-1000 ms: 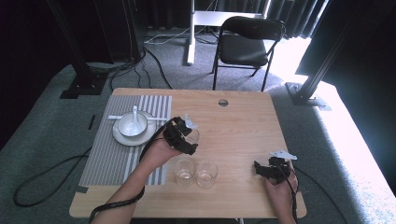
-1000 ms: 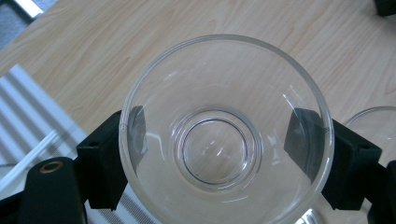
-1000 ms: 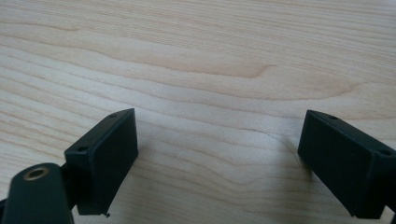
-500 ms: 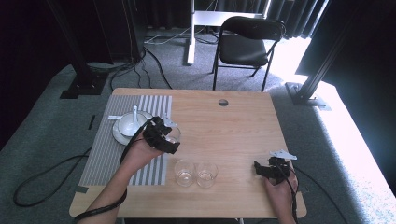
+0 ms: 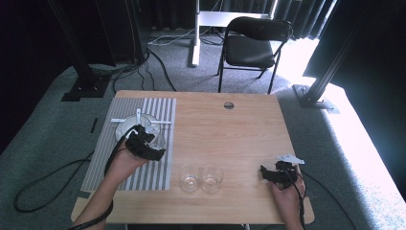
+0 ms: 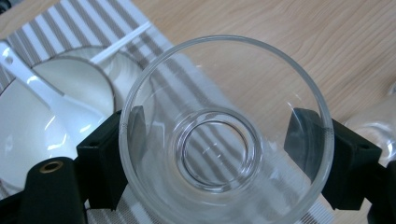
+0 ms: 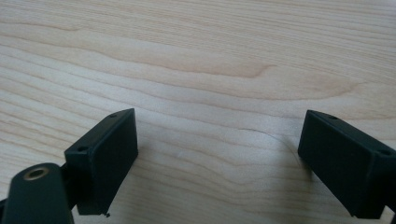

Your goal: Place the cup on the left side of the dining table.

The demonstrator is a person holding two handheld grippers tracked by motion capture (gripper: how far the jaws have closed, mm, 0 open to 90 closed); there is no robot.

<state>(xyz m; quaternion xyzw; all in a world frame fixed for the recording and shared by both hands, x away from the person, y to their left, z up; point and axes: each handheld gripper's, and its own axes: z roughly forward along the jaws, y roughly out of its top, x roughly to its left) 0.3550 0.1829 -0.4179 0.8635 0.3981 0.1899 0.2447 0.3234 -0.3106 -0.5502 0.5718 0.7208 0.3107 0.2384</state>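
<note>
The left gripper point(image 5: 152, 143) carries a clear glass point(image 6: 224, 130) over the striped mat point(image 5: 107, 165) near the tabletop's left edge, just beside the bowl point(image 5: 125, 128) with its white spoon point(image 6: 51, 95); two more glasses point(image 5: 201, 178) stand side by side near the front edge, so the job looks partly done, this glass not yet set down. The left fingers point(image 6: 105, 158) are clenched on the glass, one against each side of its wall. The right gripper point(image 7: 219, 158) rests near the front right corner, its fingers point(image 7: 105, 154) spread wide over bare wood point(image 7: 201, 60), holding nothing.
</note>
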